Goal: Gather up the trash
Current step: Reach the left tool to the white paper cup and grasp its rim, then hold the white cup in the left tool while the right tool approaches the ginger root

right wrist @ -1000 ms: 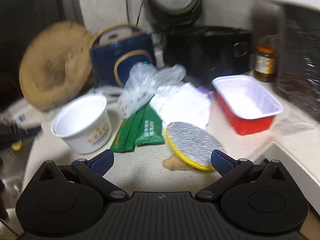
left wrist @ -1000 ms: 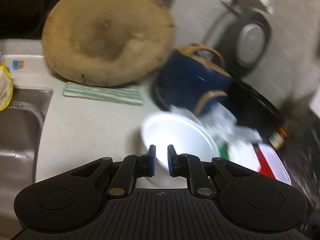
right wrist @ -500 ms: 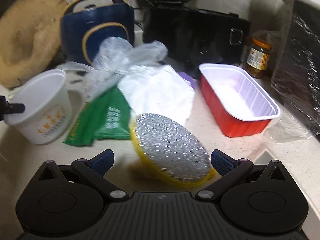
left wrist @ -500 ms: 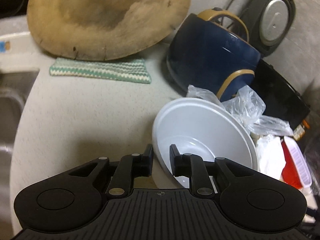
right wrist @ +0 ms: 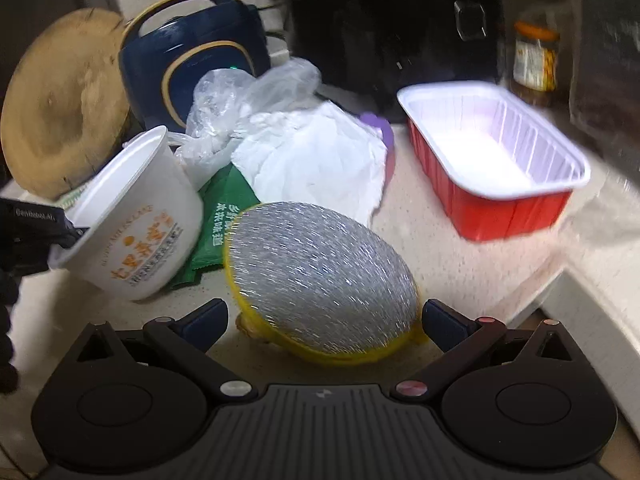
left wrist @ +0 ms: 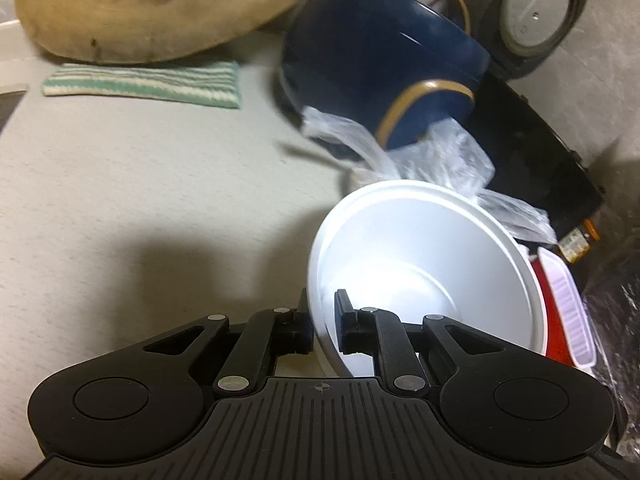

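Speckled countertop (right wrist: pixel 460 256), crinkled foil lid (right wrist: pixel 320 276)

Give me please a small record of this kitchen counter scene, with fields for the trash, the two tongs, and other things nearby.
surface: counter
left tongs: jaws closing on the rim of the white cup, one finger inside, one outside; cup tilted
right tongs: open wide, the foil lid between the jaws, not touched
other trash: green packet, white paper, clear plastic bag, red tray, empty
not trash: blue cooker, wooden board, striped cloth, jar
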A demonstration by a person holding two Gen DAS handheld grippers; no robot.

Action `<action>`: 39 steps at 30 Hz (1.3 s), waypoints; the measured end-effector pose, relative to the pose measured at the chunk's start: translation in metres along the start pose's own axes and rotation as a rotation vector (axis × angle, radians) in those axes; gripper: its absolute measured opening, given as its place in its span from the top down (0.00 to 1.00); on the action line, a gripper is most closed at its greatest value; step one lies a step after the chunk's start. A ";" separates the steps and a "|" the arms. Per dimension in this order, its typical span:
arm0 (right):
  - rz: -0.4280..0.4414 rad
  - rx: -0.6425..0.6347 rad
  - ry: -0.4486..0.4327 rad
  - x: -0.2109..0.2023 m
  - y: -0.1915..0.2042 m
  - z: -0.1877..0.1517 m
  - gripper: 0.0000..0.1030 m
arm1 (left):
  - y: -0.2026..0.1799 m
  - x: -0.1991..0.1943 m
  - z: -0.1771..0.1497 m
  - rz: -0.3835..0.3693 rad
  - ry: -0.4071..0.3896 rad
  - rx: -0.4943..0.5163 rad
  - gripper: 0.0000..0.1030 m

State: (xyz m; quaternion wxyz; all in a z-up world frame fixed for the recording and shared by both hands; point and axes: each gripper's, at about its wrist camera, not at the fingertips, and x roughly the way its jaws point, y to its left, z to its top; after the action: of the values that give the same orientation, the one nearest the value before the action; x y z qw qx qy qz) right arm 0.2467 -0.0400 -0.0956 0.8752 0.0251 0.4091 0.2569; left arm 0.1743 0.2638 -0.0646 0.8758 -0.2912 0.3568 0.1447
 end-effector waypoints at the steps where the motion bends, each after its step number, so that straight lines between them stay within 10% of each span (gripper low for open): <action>1: 0.009 0.023 0.004 0.001 -0.005 0.000 0.00 | -0.003 0.001 -0.001 -0.003 0.002 0.005 0.86; 20: 0.081 0.042 0.065 0.007 -0.008 0.007 0.00 | -0.006 0.001 -0.001 -0.032 0.022 -0.031 0.87; 29: -0.191 -0.190 -0.091 -0.012 0.024 0.000 0.06 | -0.002 -0.003 -0.003 -0.047 0.031 -0.017 0.87; 39: -0.190 -0.185 -0.155 -0.020 0.032 0.008 0.20 | 0.008 -0.009 -0.006 -0.046 0.045 -0.025 0.87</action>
State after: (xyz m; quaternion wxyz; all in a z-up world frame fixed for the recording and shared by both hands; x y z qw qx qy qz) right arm 0.2280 -0.0205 -0.0680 0.9231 -0.0748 0.3154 0.2069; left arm 0.1611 0.2664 -0.0654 0.8669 -0.3133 0.3678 0.1224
